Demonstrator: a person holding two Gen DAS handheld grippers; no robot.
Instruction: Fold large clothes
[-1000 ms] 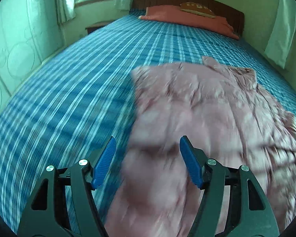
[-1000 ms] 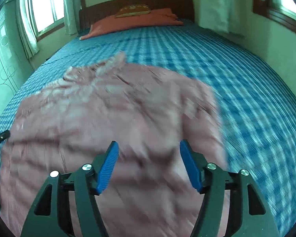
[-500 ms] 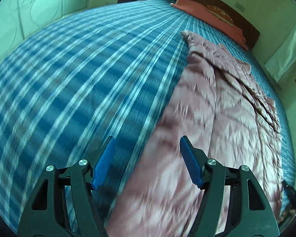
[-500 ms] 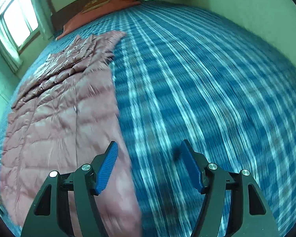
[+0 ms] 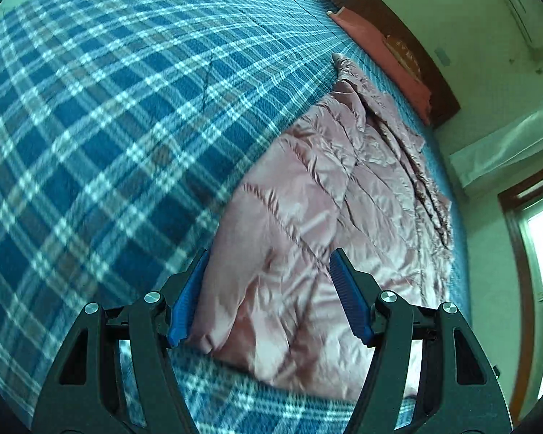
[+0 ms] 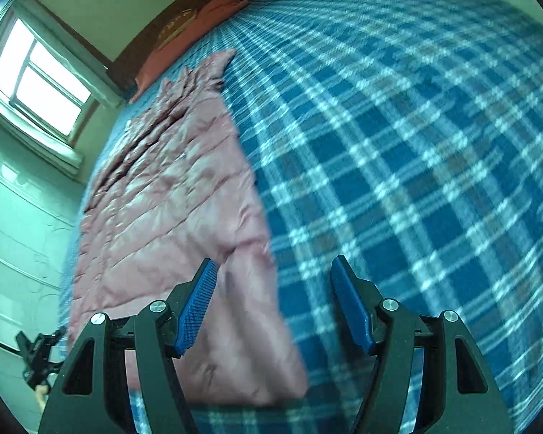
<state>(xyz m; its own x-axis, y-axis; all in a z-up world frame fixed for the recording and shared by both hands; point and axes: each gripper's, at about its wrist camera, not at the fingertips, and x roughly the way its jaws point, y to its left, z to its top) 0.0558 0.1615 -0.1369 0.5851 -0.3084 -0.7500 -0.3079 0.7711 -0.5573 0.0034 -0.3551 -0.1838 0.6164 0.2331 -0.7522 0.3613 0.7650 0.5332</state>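
A large pink quilted jacket (image 5: 329, 217) lies flat on a blue plaid bed cover (image 5: 108, 126). My left gripper (image 5: 268, 296) is open and empty, low over the jacket's near left corner, with the hem between its blue pads (image 5: 188, 296). The jacket also shows in the right wrist view (image 6: 170, 217). My right gripper (image 6: 271, 303) is open and empty over the jacket's near right corner, one pad (image 6: 195, 307) over fabric, the other over the bed cover (image 6: 416, 144).
Orange pillows (image 5: 383, 58) lie against a dark wooden headboard (image 5: 416, 54) at the far end. A window (image 6: 43, 79) and pale wall panels stand left in the right wrist view. The left gripper's tip (image 6: 36, 354) shows at that view's lower left.
Both grippers have swung outward and down from over the jacket's middle to its near corners, left to the left corner, right to the right corner. Both stayed open.
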